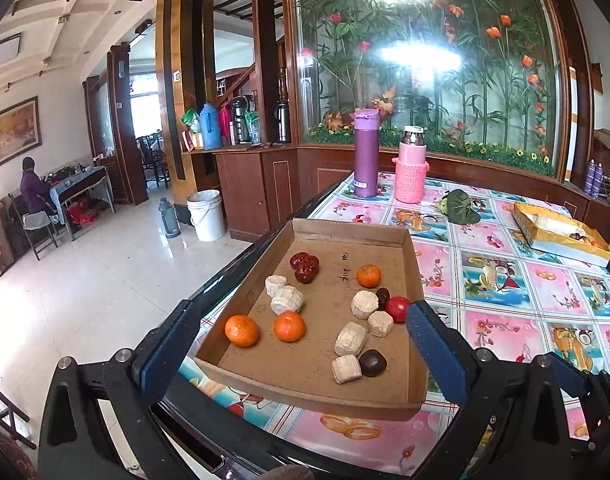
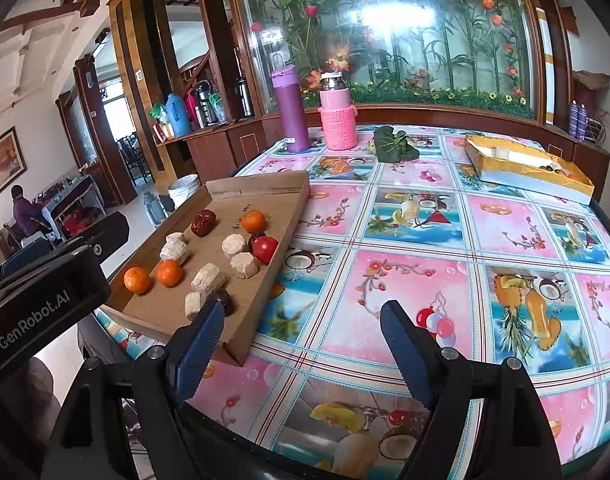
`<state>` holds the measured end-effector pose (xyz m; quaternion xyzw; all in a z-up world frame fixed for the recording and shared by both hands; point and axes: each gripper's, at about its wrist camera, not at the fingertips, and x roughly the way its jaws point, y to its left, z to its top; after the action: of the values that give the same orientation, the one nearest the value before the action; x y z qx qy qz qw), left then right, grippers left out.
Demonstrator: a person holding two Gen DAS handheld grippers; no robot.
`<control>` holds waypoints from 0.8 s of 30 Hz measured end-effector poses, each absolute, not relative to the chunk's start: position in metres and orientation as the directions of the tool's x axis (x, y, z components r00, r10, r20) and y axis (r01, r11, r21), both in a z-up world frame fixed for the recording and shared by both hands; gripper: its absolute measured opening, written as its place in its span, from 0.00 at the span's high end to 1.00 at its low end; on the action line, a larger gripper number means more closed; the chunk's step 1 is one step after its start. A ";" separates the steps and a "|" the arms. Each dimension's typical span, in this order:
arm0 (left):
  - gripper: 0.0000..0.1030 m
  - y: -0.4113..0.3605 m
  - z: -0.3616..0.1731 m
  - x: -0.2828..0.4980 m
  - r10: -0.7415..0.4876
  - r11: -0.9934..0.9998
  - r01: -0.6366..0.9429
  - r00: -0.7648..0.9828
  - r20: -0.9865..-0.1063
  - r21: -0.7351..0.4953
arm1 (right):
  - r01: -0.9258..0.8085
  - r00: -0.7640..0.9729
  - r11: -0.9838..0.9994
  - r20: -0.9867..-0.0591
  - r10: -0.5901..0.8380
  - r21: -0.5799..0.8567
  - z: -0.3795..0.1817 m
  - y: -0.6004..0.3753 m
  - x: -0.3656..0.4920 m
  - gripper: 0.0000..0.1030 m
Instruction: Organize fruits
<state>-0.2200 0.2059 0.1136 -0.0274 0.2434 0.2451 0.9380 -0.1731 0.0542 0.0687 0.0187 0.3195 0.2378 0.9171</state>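
Both the left tongs (image 1: 301, 344) and the right tongs (image 2: 301, 344) hang spread and empty at the near edge of the worktop (image 2: 425, 232). Any pick here is best made from straight above on one fruit alone, since the pieces crowd each other. The cardboard tray (image 1: 413, 276) lies directly ahead of the left tongs and to the near left of the right ones, holding mandarins (image 1: 242, 330), a tomato (image 1: 398, 309), dark red fruits (image 1: 305, 267) and pale chunks (image 1: 350, 338) mixed together; a yellow box (image 2: 525, 168) sits far right.

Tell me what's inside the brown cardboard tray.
Inside the cardboard tray: three oranges, pale chunks, red dates, a tomato, a dark fruit. Nothing seems hidden.
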 end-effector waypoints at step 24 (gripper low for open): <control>0.00 0.224 0.093 -0.203 0.418 0.884 -0.462 0.724 -0.548 0.063 | -0.463 0.668 0.881 -0.618 0.416 0.092 0.056 0.085 -0.176 0.16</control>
<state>-0.2028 0.2239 0.0932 -0.0388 0.2855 0.2373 0.9277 -0.1757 0.0854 0.0561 -0.0364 0.3288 0.2408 0.9124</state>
